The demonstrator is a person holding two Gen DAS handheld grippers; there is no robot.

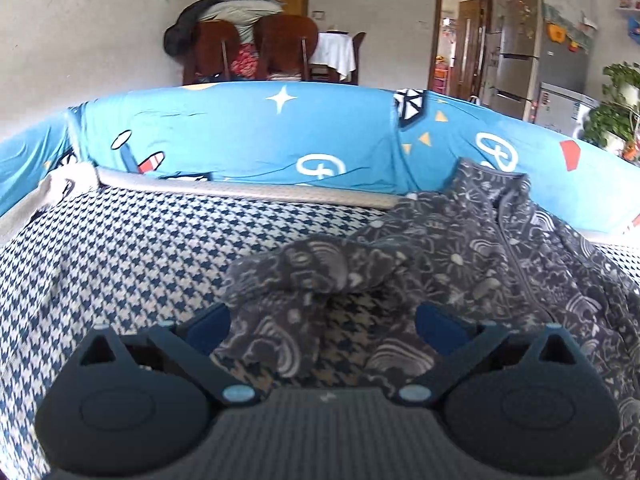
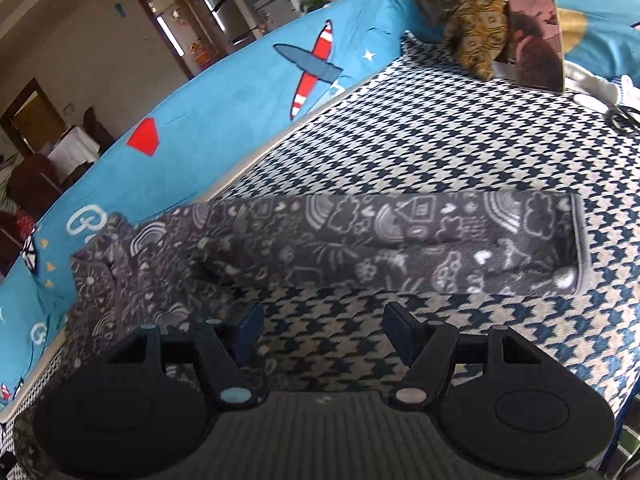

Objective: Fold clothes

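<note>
Left wrist view only: wooden chairs (image 1: pixel 256 48) heaped with bedding, a steel refrigerator (image 1: pixel 540 52), potted plants (image 1: pixel 616 112), and the garment's zipped front.
Right wrist view only: a brown patterned bundle (image 2: pixel 472 12) beside a glossy upright panel (image 2: pixel 536 36) at the far end of the surface.
Left gripper (image 1: pixel 322 322): jaws at full spread, nothing clamped; a crumpled sleeve lies between and just past the fingertips, contact cannot be told.
Right gripper (image 2: pixel 322 334): jaws moderately apart, empty; bare houndstooth cover between them, with the left finger (image 2: pixel 250 330) at the garment's edge.
Garment (image 2: pixel 360 240): dark grey fleece printed with pale rainbows, clouds and hearts; lies on the houndstooth cover (image 2: pixel 460 128), collar against the blue backrest (image 1: pixel 248 136), one sleeve stretched flat and straight, ending in a hemmed cuff.
Surface: blue-and-white houndstooth weave, coarse.
Backrest: smooth blue fabric, cartoon plane and star prints.
</note>
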